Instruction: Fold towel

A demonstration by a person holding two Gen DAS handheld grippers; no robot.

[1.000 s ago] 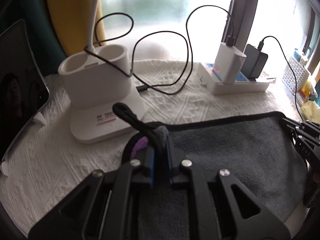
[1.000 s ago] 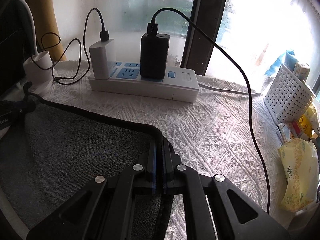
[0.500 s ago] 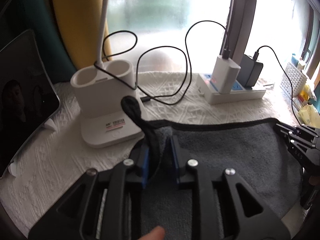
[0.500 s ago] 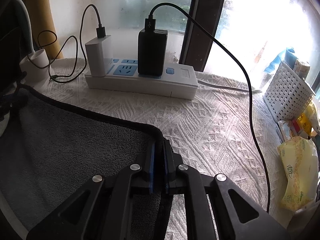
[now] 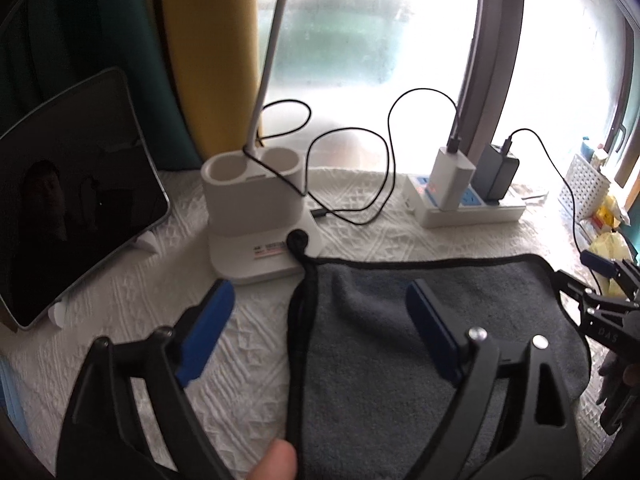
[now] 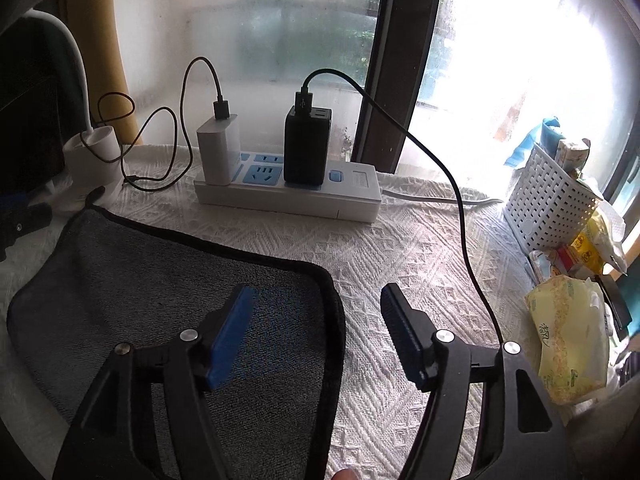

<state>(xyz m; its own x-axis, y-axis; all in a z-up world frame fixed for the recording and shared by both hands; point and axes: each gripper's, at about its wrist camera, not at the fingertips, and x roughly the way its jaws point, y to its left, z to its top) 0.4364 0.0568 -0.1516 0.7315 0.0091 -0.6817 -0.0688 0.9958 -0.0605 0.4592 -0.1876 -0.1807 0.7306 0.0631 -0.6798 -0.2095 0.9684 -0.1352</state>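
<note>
The grey towel with black trim lies folded flat on the white textured cloth; it also shows in the right wrist view. Its black hanging loop rests against the lamp base. My left gripper is open and empty, its jaws straddling the towel's left edge. My right gripper is open and empty above the towel's far right corner. The right gripper also shows at the right edge of the left wrist view.
A white lamp base stands just behind the towel's left corner. A power strip with chargers and cables lies beyond the towel. A tablet leans at left. A white basket and tissue pack sit at right.
Both grippers have opened and let go of the towel's far corners. The towel edge now lies flat on the cloth, and both grippers have drawn back and up.
</note>
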